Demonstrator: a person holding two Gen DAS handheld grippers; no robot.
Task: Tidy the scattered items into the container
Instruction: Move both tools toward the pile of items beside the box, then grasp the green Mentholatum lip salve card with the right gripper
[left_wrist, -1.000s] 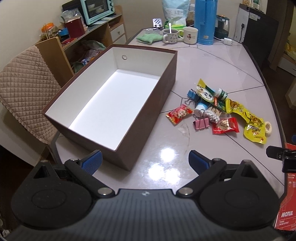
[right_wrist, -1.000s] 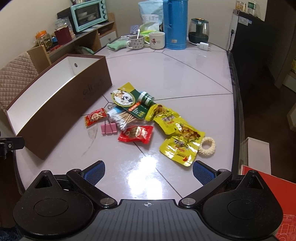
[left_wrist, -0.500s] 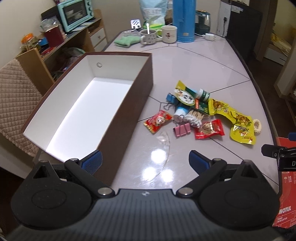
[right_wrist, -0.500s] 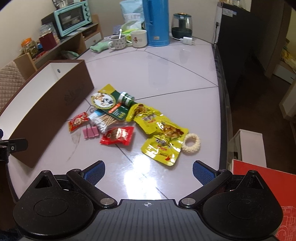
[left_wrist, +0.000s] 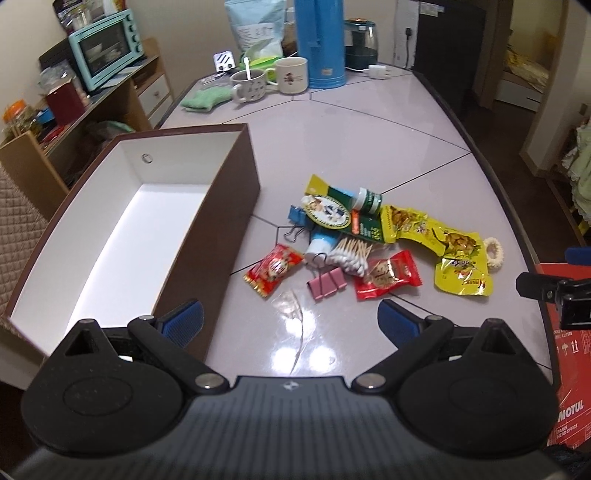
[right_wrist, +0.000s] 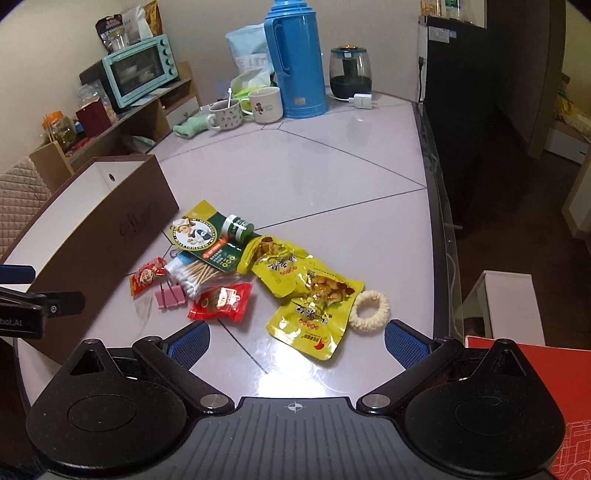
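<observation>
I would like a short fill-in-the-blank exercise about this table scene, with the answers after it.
1. The brown box has a ____ interior.
2. The binder clip nearest the left gripper is ____.
3. Both grippers' jaws stand ____.
4. The tall thermos at the far end of the table is ____.

Answers: white; pink; open; blue

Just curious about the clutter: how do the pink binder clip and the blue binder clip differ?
The pink binder clip lies in the open near the pile's front; the blue binder clip sits farther back, partly tucked under the green packet. Pink's handles lie folded on its body; blue's point outward. Both rest on the table.
</observation>
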